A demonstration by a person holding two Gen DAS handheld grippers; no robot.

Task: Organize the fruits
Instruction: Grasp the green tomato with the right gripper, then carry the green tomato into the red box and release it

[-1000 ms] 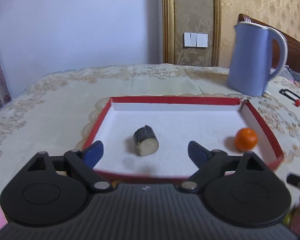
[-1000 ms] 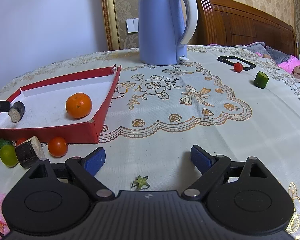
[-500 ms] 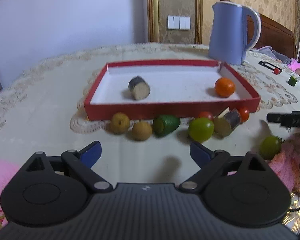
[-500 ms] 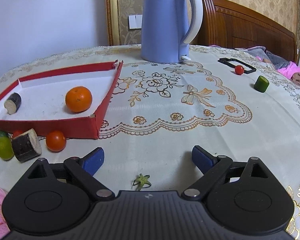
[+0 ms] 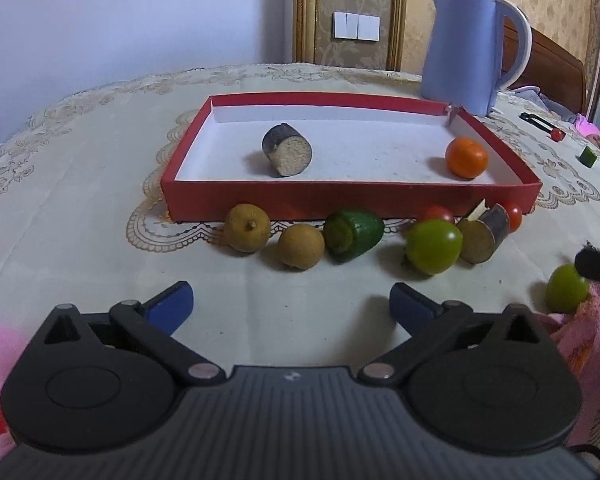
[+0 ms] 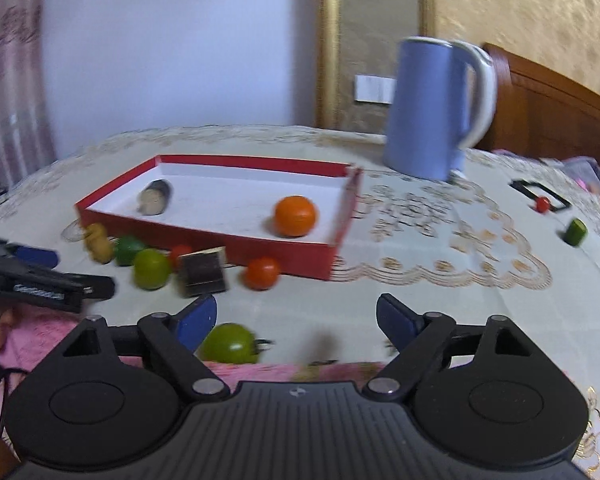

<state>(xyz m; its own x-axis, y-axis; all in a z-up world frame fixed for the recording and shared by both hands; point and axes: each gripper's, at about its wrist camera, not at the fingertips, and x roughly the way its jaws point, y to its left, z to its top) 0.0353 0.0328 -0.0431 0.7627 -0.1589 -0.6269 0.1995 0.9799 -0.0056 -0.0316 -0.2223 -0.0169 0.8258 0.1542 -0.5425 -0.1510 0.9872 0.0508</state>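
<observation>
The left gripper hovers low over the bench, its jaws spread apart and holding nothing. Ahead of it lies a red tray with a white floor, holding a dark cut cylinder near the middle and an orange by the right wall. Along the tray's near wall, on the tablecloth, sit two tan round fruits, a cut green piece, a green round fruit, a second dark cylinder and two small red tomatoes.

The right gripper also has its jaws wide apart and empty; this view is blurred. Another green fruit lies just beside its left fingertip. A blue kettle stands behind the tray.
</observation>
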